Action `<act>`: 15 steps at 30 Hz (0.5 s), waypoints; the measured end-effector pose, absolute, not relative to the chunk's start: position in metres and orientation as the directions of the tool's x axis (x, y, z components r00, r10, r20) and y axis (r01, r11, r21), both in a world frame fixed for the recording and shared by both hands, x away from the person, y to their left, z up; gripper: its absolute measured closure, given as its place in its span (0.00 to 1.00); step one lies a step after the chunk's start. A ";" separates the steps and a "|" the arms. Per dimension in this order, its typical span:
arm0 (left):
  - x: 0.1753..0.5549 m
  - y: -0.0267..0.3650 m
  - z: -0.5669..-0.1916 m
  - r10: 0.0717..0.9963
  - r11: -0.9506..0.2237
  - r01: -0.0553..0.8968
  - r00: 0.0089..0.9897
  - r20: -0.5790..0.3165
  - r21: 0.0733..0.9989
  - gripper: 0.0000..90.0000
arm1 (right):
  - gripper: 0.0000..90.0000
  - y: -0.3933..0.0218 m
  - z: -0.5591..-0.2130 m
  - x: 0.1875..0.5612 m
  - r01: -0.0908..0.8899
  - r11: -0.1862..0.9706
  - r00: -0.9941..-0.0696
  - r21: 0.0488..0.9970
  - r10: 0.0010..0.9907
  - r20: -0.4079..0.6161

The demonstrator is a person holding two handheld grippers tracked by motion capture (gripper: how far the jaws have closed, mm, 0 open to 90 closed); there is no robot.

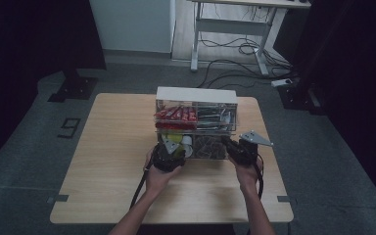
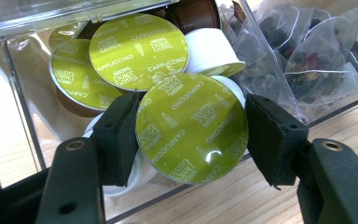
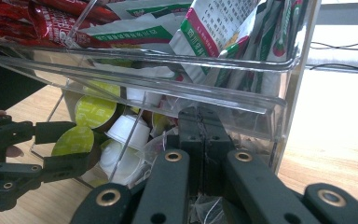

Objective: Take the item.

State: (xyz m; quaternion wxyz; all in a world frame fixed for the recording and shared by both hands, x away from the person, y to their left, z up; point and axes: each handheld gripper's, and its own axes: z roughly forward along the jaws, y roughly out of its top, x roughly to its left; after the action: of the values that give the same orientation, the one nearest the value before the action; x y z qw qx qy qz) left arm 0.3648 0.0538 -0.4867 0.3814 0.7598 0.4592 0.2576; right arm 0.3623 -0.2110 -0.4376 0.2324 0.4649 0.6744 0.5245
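Note:
A clear acrylic drawer box (image 1: 196, 94) stands in the middle of the wooden table (image 1: 112, 161). Its lower left drawer holds several coffee capsules with green Cappuccino lids. My left gripper (image 2: 192, 122) reaches into that drawer and is shut on one green-lidded capsule (image 2: 191, 128), a pad against each side of its lid. From the right gripper view, the left gripper (image 3: 80, 142) shows with the same capsule (image 3: 70, 140) between its jaws. My right gripper (image 3: 200, 116) is shut, its tips against the clear front of the lower right drawer.
Pyramid tea bags (image 2: 307, 60) fill the lower right drawer. Red sachets (image 3: 37, 18) and green-and-white packets (image 3: 214, 32) lie in the upper drawers. More capsules (image 2: 135, 51) crowd behind the held one. Beyond the table stand a desk frame (image 1: 235, 29) and floor cables.

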 end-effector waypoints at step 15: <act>0.358 0.061 -0.476 0.895 -0.262 0.472 0.446 0.029 0.842 0.42 | 0.99 -0.211 -0.437 0.362 0.383 0.020 -0.457 0.923 0.873 0.171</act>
State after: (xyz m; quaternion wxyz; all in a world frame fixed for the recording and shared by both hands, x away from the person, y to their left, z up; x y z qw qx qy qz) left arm 0.3583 0.0611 -0.4757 0.4014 0.7494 0.4558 0.2635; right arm 0.3623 -0.2105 -0.4374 0.2340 0.4654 0.6746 0.5230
